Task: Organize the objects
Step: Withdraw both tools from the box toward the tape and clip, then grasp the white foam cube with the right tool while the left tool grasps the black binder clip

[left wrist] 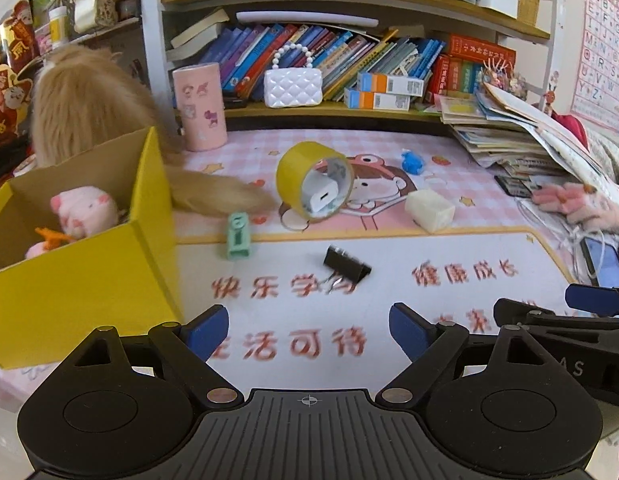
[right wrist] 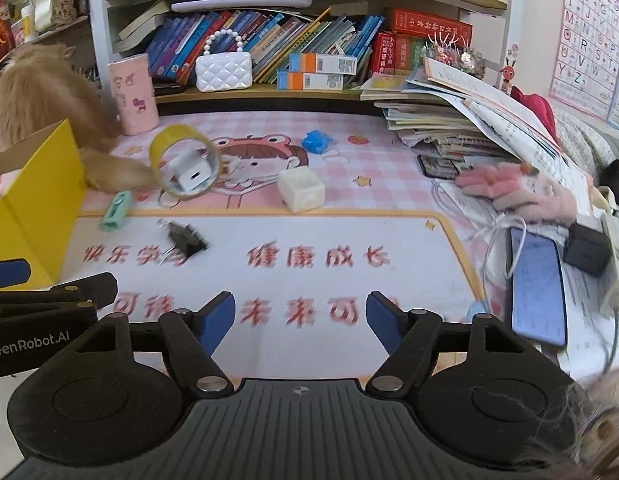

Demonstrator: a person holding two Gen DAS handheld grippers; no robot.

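Observation:
A yellow cardboard box [left wrist: 89, 276] stands at the left with a pink plush pig [left wrist: 85, 210] inside. On the desk mat lie a black binder clip [left wrist: 346, 267], a mint green clip [left wrist: 238, 236], a yellow tape roll [left wrist: 313, 180] leaning over a white charger [left wrist: 323, 196], a cream cube [left wrist: 429, 210] and a small blue item [left wrist: 412, 162]. My left gripper [left wrist: 309, 334] hovers open and empty near the mat's front, short of the binder clip. My right gripper [right wrist: 301, 320] is open and empty too, beside the left one; the binder clip [right wrist: 185, 238] lies ahead to its left.
A furry tan animal [left wrist: 89, 104] sits behind the box, its tail [left wrist: 221, 196] across the mat. A pink cylinder [left wrist: 199, 106], a white quilted purse [left wrist: 293, 86] and bookshelves line the back. Stacked books [right wrist: 449, 120], pink gloves [right wrist: 521, 188], a phone [right wrist: 537, 288] and cables crowd the right.

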